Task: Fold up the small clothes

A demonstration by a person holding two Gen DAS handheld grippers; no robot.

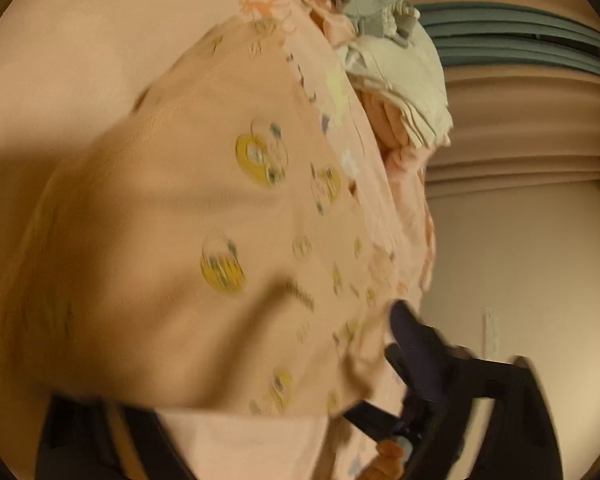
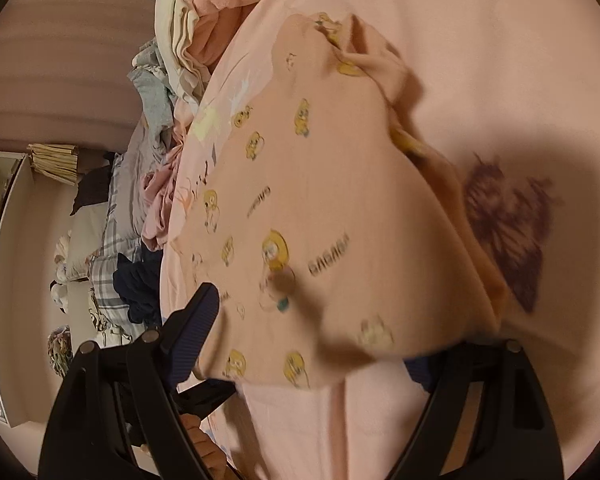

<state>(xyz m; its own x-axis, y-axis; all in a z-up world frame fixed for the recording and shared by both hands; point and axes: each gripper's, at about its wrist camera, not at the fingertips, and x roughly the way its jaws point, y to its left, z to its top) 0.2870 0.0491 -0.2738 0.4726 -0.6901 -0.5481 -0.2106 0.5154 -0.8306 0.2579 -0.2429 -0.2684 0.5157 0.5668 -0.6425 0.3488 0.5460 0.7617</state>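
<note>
A small peach garment [image 1: 220, 200] printed with yellow ducks lies spread on the pink sheet [image 1: 60, 40]. Its near hem drapes over my left gripper [image 1: 240, 360], which stands open. One ribbed finger [image 1: 412, 340] shows at the hem's right corner; the other is hidden under the cloth. In the right wrist view the same garment [image 2: 320, 180] lies on the sheet [image 2: 500, 60], one corner folded over at the top. My right gripper [image 2: 312, 332] is open too, its left finger [image 2: 196, 328] beside the hem and its right finger mostly covered by cloth.
A heap of grey, cream and pink clothes [image 1: 388, 40] [image 2: 188, 20] sits at the far edge of the sheet. Plaid bedding [image 2: 112, 260] and a navy cloth [image 2: 140, 284] lie beyond the bed edge. A purple print [image 2: 508, 232] marks the sheet. A person's fingers [image 2: 204, 444] show low down.
</note>
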